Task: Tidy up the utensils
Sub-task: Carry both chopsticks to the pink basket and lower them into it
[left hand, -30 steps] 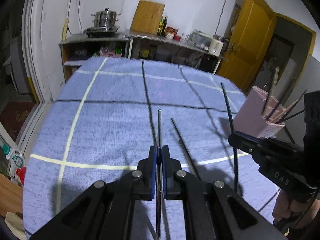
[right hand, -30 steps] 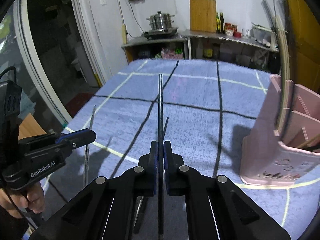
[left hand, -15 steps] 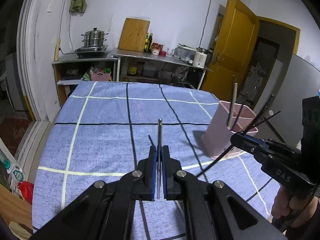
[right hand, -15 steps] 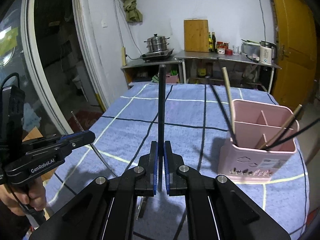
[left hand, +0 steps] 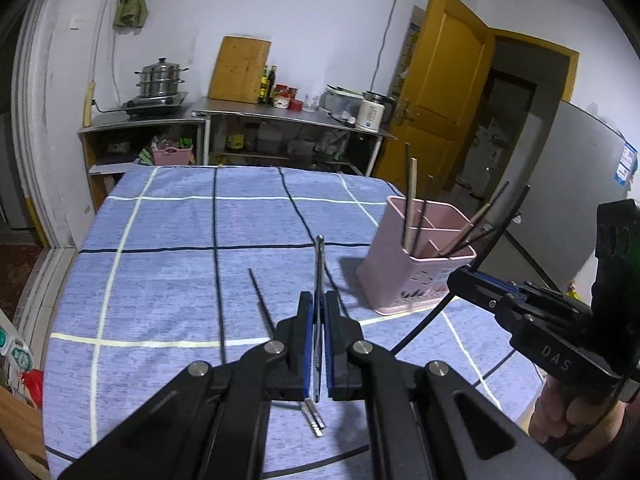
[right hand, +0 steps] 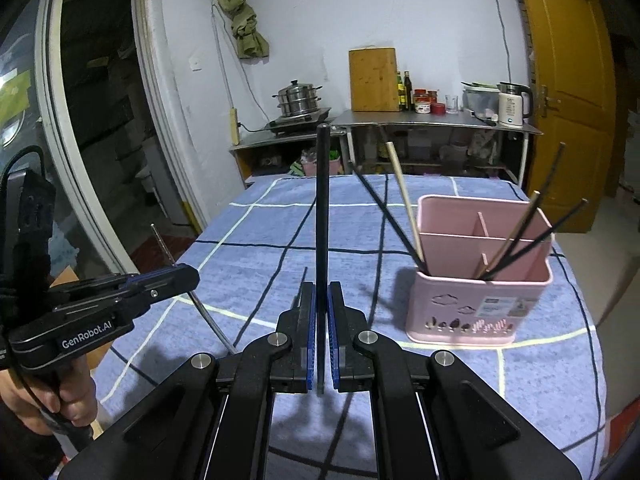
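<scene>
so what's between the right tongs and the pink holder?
Bare blue checked tablecloth only. In the right wrist view, nothing lies between the right tongs, shut on a black chopstick, and the pink holder.

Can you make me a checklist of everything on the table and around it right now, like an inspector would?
Surface: table under a blue checked cloth.
Job's things: pink holder with dividers, several chopsticks standing tilted inside; one dark chopstick lying loose on the cloth.
Clutter: nothing seen on the cloth besides the utensils.
Grippers: left gripper shut on a metal chopstick; right gripper shut on a black chopstick; both sticks point up and away.
Cables: a black cord trails from the handle in the person's hand.
Surroundings: steel counter with a steamer pot, cutting board, bottles, kettle; yellow door standing open.
</scene>
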`<action>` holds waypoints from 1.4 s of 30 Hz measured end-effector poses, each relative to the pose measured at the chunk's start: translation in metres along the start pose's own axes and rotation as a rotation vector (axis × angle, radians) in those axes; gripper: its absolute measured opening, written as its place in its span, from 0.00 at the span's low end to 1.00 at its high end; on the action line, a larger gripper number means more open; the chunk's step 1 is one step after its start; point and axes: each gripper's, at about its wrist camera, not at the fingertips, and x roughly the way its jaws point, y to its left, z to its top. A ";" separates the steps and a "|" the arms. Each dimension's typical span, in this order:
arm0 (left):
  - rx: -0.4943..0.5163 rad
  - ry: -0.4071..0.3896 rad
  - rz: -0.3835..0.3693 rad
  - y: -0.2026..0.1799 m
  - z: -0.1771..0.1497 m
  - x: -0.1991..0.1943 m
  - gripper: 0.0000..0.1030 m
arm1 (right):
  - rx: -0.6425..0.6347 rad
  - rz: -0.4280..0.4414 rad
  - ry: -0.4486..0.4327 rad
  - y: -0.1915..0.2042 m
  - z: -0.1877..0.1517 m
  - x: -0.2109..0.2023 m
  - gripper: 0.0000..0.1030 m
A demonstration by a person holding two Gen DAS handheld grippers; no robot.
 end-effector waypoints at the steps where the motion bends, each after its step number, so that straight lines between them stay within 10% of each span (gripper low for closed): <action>1: 0.005 0.003 -0.005 -0.004 0.000 0.002 0.05 | 0.004 -0.004 -0.002 -0.001 -0.001 -0.002 0.05; 42: 0.136 -0.101 -0.156 -0.119 0.132 0.067 0.05 | 0.104 -0.177 -0.258 -0.092 0.086 -0.060 0.05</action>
